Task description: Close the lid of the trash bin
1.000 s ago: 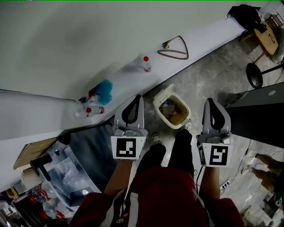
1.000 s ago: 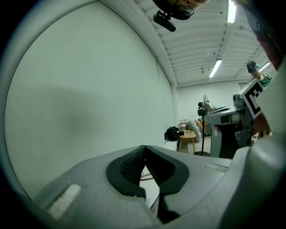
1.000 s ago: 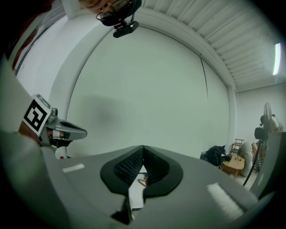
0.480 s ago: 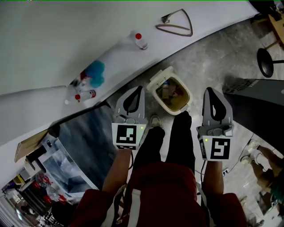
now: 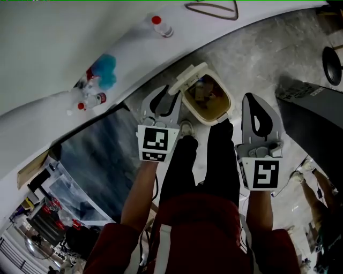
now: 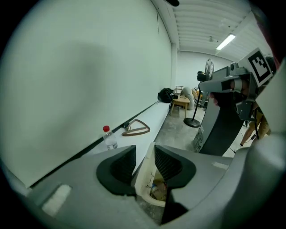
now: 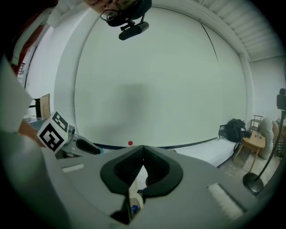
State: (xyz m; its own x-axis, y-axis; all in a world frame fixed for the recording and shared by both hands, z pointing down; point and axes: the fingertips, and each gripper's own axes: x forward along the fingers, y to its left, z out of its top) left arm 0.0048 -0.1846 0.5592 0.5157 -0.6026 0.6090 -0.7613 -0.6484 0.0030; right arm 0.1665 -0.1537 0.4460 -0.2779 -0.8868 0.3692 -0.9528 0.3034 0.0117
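Observation:
A cream trash bin [image 5: 229, 102] stands on the concrete floor before my feet, with rubbish inside. Its lid [image 5: 188, 76] stands open on the far left side. My left gripper [image 5: 167, 97] hangs just left of the bin, near the lid. Its jaws have just been opening and grip nothing. In the left gripper view the left gripper [image 6: 144, 157] stands open, and the lid's edge [image 6: 145, 173] shows through the gap, farther down. My right gripper [image 5: 252, 101] hovers right of the bin. In the right gripper view the right gripper [image 7: 142, 157] is shut and empty, with the bin [image 7: 134, 200] below.
A white ledge [image 5: 134, 59] along the wall carries a red-capped bottle [image 5: 159, 25], spray bottles with a blue cloth [image 5: 102, 69] and a wooden hanger [image 5: 214, 7]. A dark panel [image 5: 316, 123] rises at the right. My shoes [image 5: 186, 128] touch the bin's near side. Clutter fills the lower left.
Both grippers have sunk toward the bin, which now sits closer between them. The left jaws, shut before, now stand apart. The right jaws stay shut.

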